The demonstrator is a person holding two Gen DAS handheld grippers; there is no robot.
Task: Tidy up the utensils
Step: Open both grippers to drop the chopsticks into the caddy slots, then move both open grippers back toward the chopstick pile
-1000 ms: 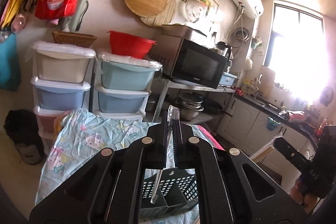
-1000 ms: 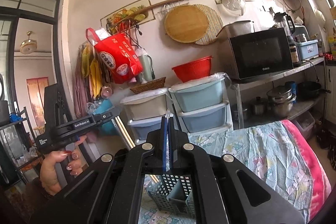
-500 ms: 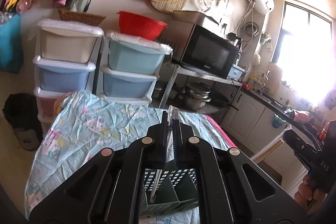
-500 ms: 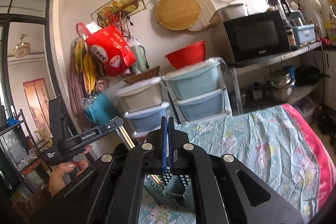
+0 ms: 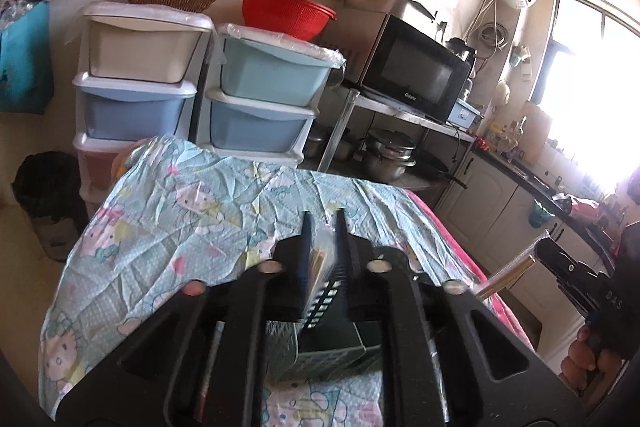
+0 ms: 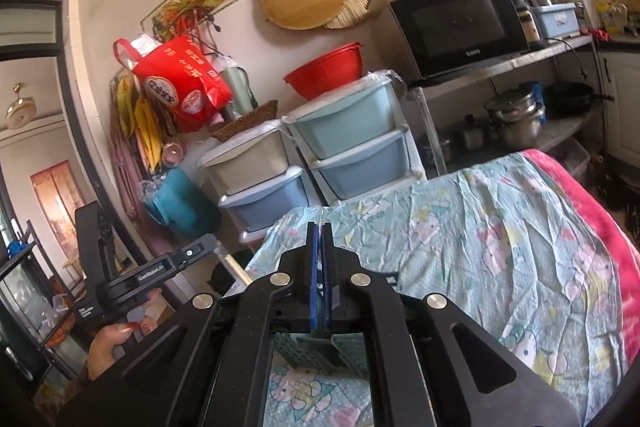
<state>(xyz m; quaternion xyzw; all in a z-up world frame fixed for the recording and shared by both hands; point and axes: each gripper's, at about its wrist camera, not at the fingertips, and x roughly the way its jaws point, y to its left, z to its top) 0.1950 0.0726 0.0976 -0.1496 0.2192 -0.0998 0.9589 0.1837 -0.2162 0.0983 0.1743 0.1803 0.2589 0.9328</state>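
Your left gripper (image 5: 322, 243) has its fingers apart, with a blurred pale utensil in a clear wrapper (image 5: 320, 263) showing between them; whether it is gripped or already loose you cannot tell from this view. Right below sits the grey-green perforated plastic utensil caddy (image 5: 320, 351), standing on the pale blue cartoon-print cloth (image 5: 180, 227) that covers the worktop. Your right gripper (image 6: 319, 263) has its fingers drawn nearly together on something thin and clear; only a sliver shows between the blue pads (image 6: 314, 267), so treat it as a likely hold, not a sure one. From that side the same caddy lies under the fingers, near the front edge of the cloth.

The step in hand looks like dropping a utensil into a caddy compartment. To do it well, keep the left gripper upright over a single slot and be sure the lower end is inside the divider walls before you let go fully, or the piece may tip over the rim. Hold the right gripper off to its own side so the two tools do not knock. The caddy looks light, so avoid nudging its wall; it would probably slide on the wrinkled cloth.
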